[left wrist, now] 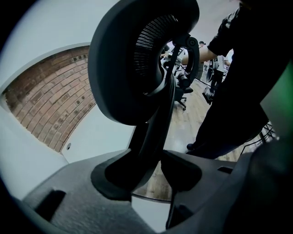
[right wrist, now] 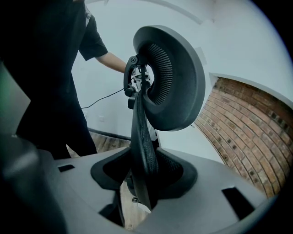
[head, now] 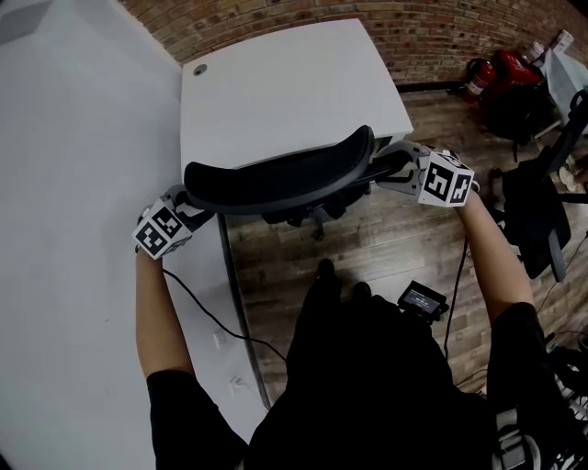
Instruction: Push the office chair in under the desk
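Observation:
The black office chair (head: 276, 179) stands at the white desk (head: 276, 92), its curved backrest towards me and its base partly under the desk's near edge. My left gripper (head: 188, 204) clasps the backrest's left end and my right gripper (head: 400, 170) its right end. In the left gripper view the jaws (left wrist: 153, 160) close on the back's dark edge, with the headrest (left wrist: 128, 68) above. In the right gripper view the jaws (right wrist: 144, 160) hold the mesh edge (right wrist: 143, 137) below the headrest (right wrist: 178, 82).
A white wall (head: 73, 184) runs close along the left, with a cable (head: 216, 317) beside it. A brick wall (head: 441, 27) stands behind the desk. Red bags (head: 501, 73) and another black chair (head: 537, 211) sit at the right. The floor is wooden (head: 386, 248).

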The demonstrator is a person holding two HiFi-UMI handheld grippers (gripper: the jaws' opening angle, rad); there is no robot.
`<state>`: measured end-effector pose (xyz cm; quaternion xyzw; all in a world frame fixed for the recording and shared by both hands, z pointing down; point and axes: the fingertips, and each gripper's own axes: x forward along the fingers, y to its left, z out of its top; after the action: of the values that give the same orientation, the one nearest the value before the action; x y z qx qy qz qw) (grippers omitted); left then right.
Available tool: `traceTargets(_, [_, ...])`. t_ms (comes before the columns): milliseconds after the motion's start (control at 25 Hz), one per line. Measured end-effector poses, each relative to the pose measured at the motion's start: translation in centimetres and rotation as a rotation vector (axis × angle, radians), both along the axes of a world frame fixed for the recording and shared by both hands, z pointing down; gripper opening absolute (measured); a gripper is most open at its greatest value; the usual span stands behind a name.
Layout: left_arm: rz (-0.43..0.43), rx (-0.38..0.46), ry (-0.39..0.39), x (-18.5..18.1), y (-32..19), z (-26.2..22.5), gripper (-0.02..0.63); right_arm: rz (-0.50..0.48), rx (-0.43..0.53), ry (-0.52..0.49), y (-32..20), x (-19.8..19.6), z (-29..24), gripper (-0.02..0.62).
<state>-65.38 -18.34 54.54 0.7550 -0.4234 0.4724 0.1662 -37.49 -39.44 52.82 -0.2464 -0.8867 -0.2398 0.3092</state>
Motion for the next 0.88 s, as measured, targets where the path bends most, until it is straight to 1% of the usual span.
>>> traceTargets(120, [-0.001, -0.008, -0.003, -0.9, -0.4, -0.2, 0.198, -0.005, -0.007, -0.010, 0.2, -0.5, -0.2, 0.172])
traceTargets(280, [0.013, -0.027, -0.001, -2.0, -0.5, -0.4, 0.201, -0.034, -0.052, -0.026, 1.4, -1.2, -0.4, 0.158])
traceTargets(520, [0.020, -0.019, 0.004, -3.1, -0.8, -0.5, 0.206, -0.038, -0.049, -0.039, 1.6, -2.0, -0.4, 0.152])
traceTargets(720, [0.026, 0.029, 0.004, -1.2, -0.9, -0.9, 0.204, -0.037, -0.045, -0.015, 0.6, -0.7, -0.1, 0.152])
traceTargets(880, [0.040, 0.048, 0.026, 0.5, -1.2, -1.6, 0.204, -0.028, -0.037, 0.016, -1.1, -0.5, -0.2, 0.166])
